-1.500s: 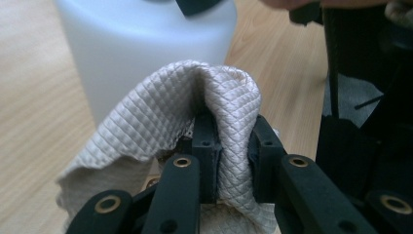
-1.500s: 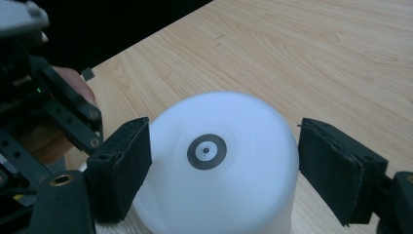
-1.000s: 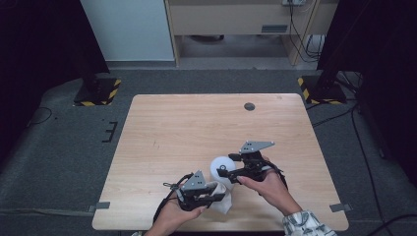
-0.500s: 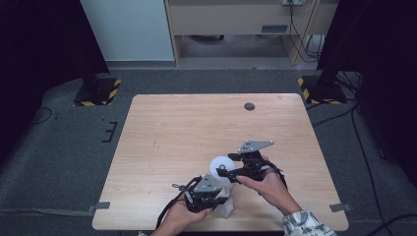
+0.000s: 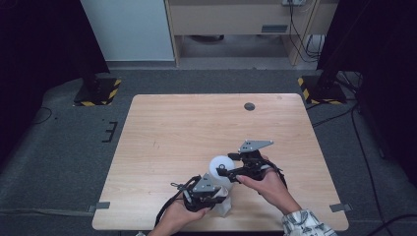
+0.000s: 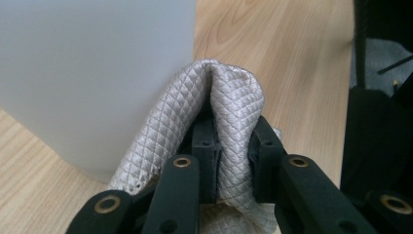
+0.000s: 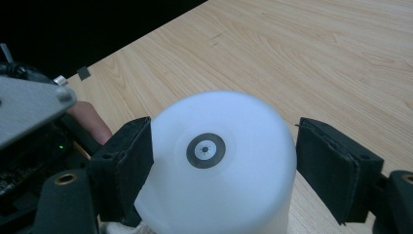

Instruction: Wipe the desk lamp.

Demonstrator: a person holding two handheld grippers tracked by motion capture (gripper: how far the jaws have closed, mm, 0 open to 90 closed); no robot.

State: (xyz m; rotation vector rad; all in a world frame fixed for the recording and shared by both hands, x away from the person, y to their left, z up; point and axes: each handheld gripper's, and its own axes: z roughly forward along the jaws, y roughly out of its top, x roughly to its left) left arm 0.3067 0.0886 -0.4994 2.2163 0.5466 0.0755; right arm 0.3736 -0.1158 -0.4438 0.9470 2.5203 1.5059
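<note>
Cloth is clenched in left tongs against white canister, which right tongs straddle, unclamped.

Cylinder stands near the table's front edge, cloth beside it

Pale wooden table, grain running across, bare surface stretching away ahead of both grippers; small dark round disc set in it well beyond the right gripper, near the far edge. Past that edge, grey floor, two yellow-and-black striped stand feet, a light cabinet with cables hanging to its right.
</note>
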